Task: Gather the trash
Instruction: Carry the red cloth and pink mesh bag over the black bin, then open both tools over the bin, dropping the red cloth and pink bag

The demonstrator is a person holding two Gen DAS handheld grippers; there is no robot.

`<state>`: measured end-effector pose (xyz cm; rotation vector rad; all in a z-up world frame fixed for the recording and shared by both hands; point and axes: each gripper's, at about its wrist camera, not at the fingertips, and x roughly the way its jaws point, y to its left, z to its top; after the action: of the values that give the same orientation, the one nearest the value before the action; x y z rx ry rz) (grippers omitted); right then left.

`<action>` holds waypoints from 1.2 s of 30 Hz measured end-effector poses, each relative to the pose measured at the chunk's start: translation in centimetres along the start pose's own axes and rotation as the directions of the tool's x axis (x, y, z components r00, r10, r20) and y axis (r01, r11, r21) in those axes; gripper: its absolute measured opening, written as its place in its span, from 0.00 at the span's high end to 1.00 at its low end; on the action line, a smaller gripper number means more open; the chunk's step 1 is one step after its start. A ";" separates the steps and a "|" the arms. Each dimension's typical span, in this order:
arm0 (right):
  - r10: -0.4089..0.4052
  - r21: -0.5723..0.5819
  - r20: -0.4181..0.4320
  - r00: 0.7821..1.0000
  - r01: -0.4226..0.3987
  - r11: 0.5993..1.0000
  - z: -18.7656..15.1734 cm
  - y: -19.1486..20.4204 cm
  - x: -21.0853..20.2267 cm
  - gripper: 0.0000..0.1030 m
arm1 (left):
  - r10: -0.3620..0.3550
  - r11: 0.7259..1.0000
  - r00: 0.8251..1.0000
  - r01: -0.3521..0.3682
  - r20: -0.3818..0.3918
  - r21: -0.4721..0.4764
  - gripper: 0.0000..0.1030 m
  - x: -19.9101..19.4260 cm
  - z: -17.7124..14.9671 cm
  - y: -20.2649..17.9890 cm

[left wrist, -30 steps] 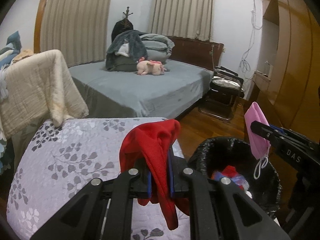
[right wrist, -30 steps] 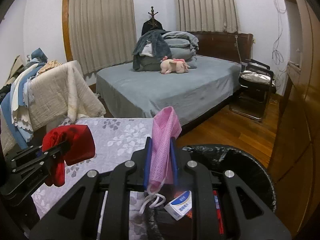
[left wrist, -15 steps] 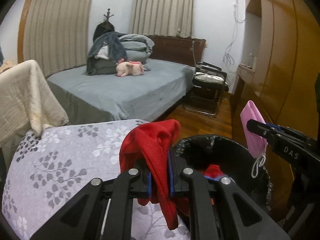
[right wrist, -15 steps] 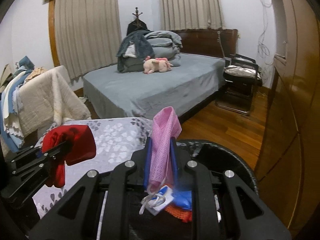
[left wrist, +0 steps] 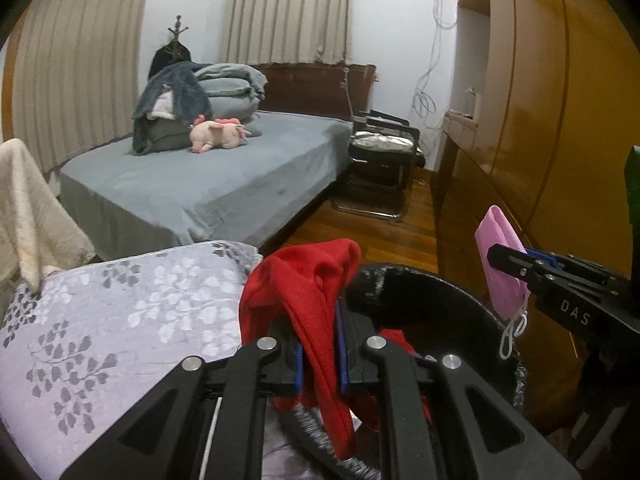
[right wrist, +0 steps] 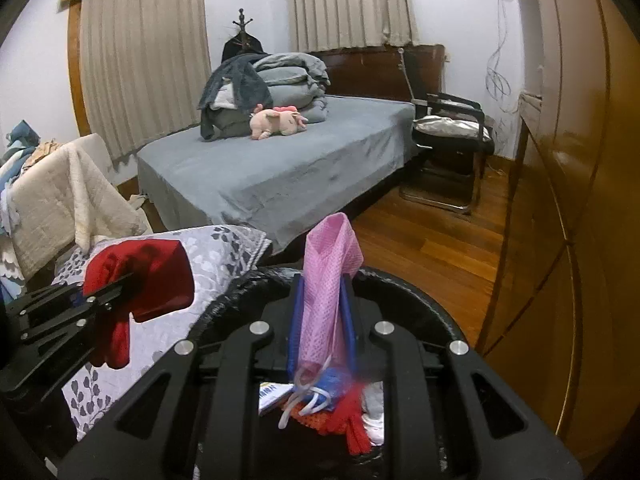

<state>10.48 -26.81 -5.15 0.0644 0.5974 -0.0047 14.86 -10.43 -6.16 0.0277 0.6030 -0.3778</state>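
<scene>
Both grippers carried over black bin (right wrist: 420, 292) since a second ago. Left gripper (left wrist: 319, 354) pinches red cloth (left wrist: 308, 280); right gripper (right wrist: 322, 324) pinches pink mask (right wrist: 326, 280), probably above bin. Release next.

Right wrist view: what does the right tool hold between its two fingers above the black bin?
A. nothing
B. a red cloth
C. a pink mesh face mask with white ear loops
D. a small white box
C: the right tool is shut on the pink mesh face mask with white ear loops, over the black bag-lined trash bin; the red cloth is in the left tool.
</scene>
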 end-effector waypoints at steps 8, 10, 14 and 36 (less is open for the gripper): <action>-0.033 0.027 -0.024 0.999 0.034 0.999 -1.2 -2.9 0.4 0.83 | -0.042 0.998 0.999 0.043 -0.033 0.038 0.88 3.0 0.2 -2.9; -0.038 0.032 -0.029 0.999 0.039 0.999 -1.5 -3.4 0.5 0.82 | -0.051 0.998 0.998 0.053 -0.038 0.043 0.88 3.6 0.3 -3.7; -0.041 0.036 -0.040 0.998 0.043 0.998 -1.7 -4.1 0.9 0.82 | -0.075 0.996 0.996 0.077 -0.052 0.047 0.88 4.8 0.4 -4.8; -0.057 0.021 -0.077 0.995 0.059 0.998 -2.4 -3.7 1.1 0.08 | -0.062 0.998 0.997 0.062 -0.041 0.005 0.13 2.7 0.8 -2.0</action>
<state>9.91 -30.30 -7.98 0.0695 0.6759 -0.0659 16.59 -13.28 -6.86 0.0226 0.6439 -0.4403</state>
